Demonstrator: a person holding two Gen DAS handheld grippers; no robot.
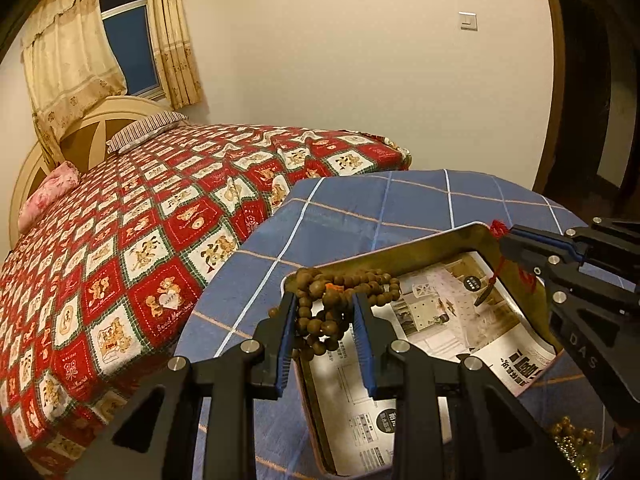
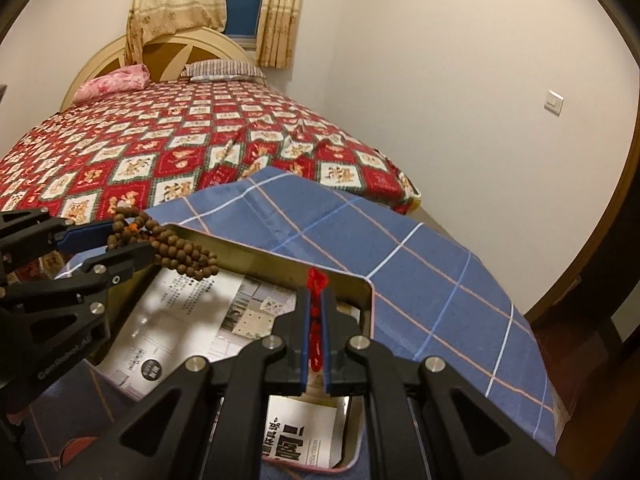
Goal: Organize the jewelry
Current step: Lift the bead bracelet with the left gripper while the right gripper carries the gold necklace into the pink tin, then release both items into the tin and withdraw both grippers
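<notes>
Beads (image 1: 328,308) are clamped in the left gripper (image 1: 324,316) and a red cord (image 2: 316,320) is pinched in the right gripper (image 2: 316,316), both held over the paper-lined tin (image 1: 400,256), seemingly for release there

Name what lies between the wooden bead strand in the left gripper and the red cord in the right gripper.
Only the tin, its newspaper lining bare between bead strand and red cord; the right wrist view shows it best.

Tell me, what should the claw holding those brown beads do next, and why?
Probably lower and open: the left claw grips the wooden bead string just above the paper-lined tin tray, so releasing should drop it inside.
</notes>
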